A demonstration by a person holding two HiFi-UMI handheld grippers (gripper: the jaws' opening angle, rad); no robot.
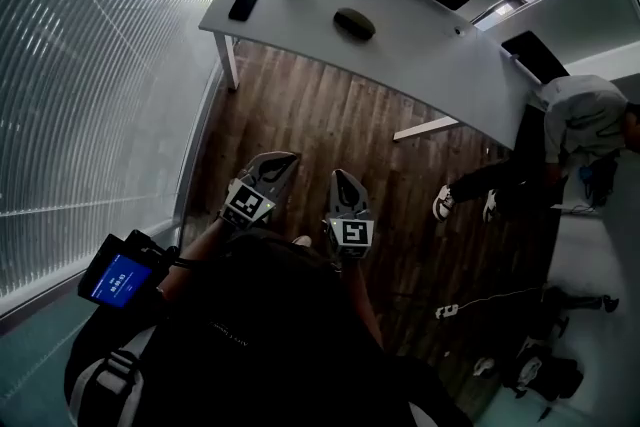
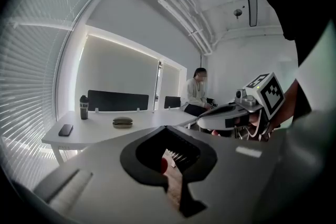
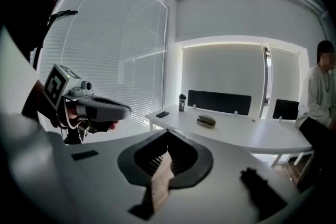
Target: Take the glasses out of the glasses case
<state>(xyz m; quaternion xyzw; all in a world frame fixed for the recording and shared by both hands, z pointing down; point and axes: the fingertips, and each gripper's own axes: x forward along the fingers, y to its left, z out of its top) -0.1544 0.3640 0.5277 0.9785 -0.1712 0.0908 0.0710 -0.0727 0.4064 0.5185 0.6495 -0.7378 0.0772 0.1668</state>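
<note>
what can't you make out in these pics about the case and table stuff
- Glasses case: far and small in all three views; its shell hides whether glasses are inside.
- Phone: head view, screen too small and dark to read.
- Blue screen by the person's left arm: head view, text too small.
- Seated person: head view, cut by the right edge.
</note>
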